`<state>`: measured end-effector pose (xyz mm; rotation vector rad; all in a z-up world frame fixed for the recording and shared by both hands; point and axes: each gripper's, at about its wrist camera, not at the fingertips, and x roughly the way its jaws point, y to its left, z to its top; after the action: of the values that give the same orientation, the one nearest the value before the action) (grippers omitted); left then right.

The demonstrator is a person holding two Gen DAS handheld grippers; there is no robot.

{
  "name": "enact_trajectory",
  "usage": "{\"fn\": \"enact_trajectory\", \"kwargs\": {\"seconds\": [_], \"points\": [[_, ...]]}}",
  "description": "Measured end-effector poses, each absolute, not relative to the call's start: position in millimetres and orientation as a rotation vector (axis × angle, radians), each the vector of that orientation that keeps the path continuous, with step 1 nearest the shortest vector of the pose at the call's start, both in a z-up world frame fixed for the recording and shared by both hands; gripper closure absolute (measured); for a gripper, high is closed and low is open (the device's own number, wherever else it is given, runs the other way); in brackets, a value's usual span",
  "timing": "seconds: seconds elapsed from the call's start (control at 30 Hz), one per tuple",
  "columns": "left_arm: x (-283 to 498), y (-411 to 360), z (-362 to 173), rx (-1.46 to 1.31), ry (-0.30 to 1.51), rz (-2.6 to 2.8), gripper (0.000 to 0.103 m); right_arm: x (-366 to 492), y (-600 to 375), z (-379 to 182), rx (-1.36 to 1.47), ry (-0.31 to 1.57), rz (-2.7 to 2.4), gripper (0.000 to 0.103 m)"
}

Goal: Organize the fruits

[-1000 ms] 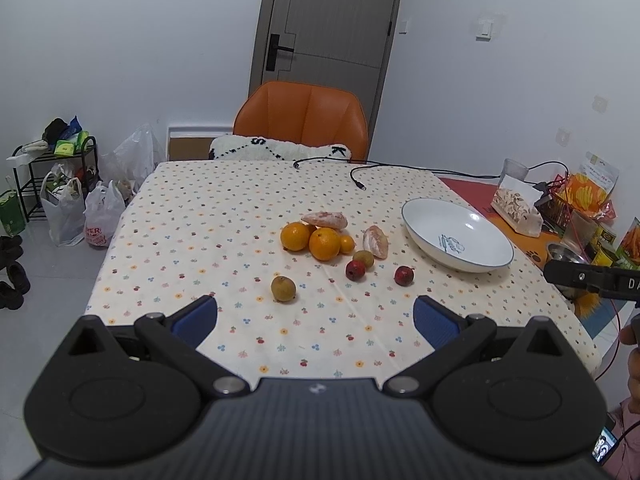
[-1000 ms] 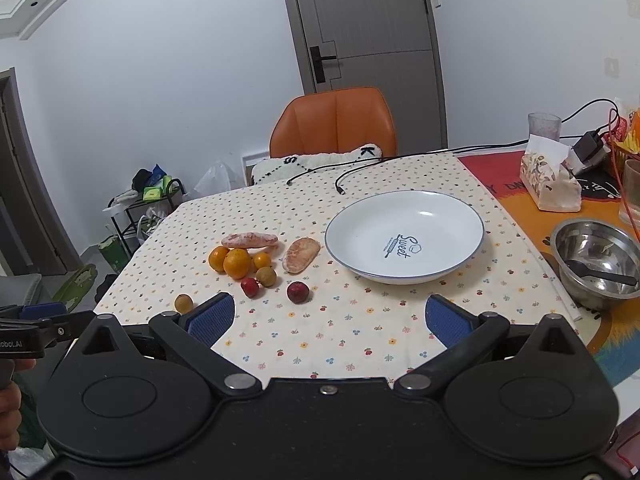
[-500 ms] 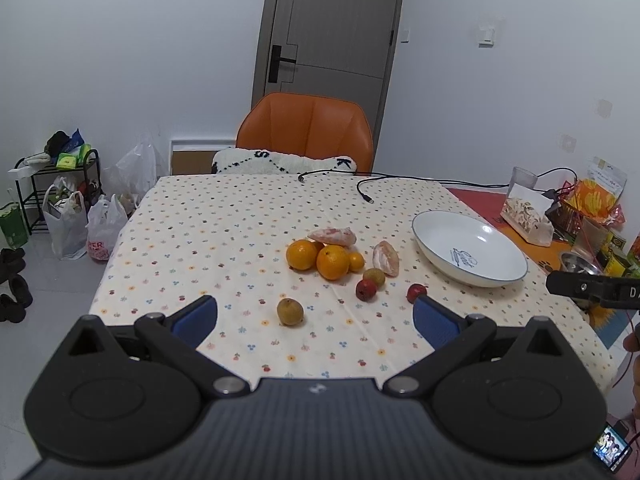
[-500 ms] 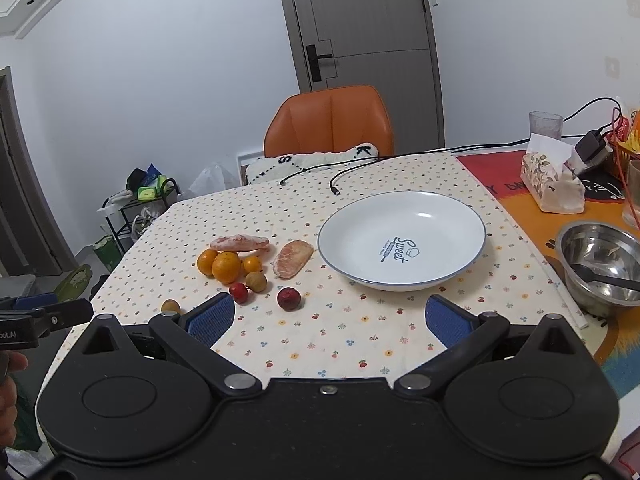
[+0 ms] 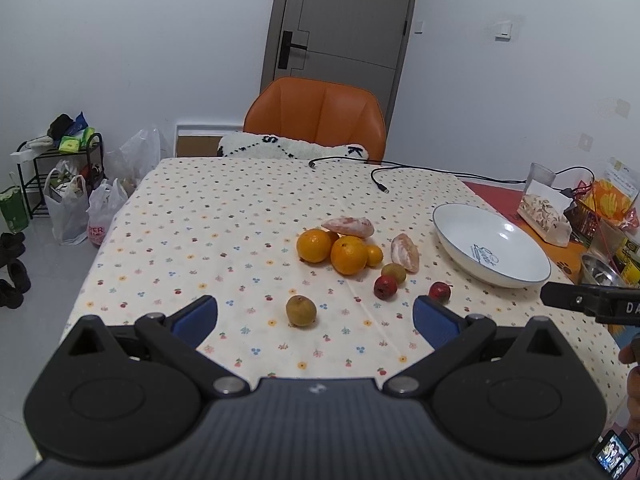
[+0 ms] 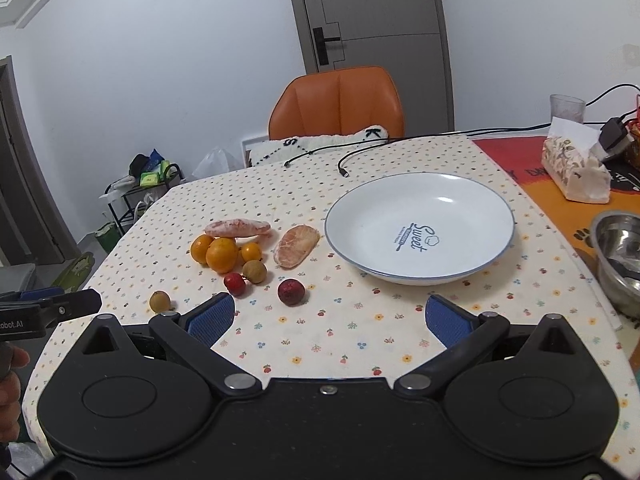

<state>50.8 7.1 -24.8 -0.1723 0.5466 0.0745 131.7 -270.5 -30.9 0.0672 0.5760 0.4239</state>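
Fruit lies loose on the flowered tablecloth: two oranges [image 5: 349,255] [image 6: 221,255], a small orange [image 6: 251,251], two peeled pomelo pieces [image 5: 405,253] [image 6: 296,245], two red fruits [image 5: 439,291] [image 6: 291,291] and brownish round fruits [image 5: 301,311] [image 6: 160,301]. A white plate [image 5: 491,245] [image 6: 420,227] stands empty to their right. My left gripper [image 5: 314,320] hangs open above the near table edge, the brown fruit between its fingers' line of sight. My right gripper [image 6: 328,318] is open too, short of the red fruit.
An orange chair [image 5: 316,118] with a white cushion stands at the far side. Black cables [image 6: 352,156] trail across the back of the table. A tissue pack [image 6: 576,170], a glass and a steel bowl [image 6: 620,256] sit right. Bags and a rack stand on the floor left.
Both views have shifted slightly, the fruits now sitting a little lower and nearer in each. Both grippers stay open; nothing was picked up.
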Motion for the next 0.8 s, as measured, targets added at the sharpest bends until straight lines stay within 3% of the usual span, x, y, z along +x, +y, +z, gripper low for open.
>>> {"fn": "enact_trajectory", "kwargs": {"seconds": [0.3, 0.8], "points": [[67, 9, -37, -0.180, 0.538, 0.075, 0.003, 149, -260, -45, 0.066, 0.598, 0.442, 0.000], [98, 8, -59, -0.200, 0.585, 0.051, 0.034, 169, -246, -57, 0.052, 0.593, 0.513, 0.000]]}}
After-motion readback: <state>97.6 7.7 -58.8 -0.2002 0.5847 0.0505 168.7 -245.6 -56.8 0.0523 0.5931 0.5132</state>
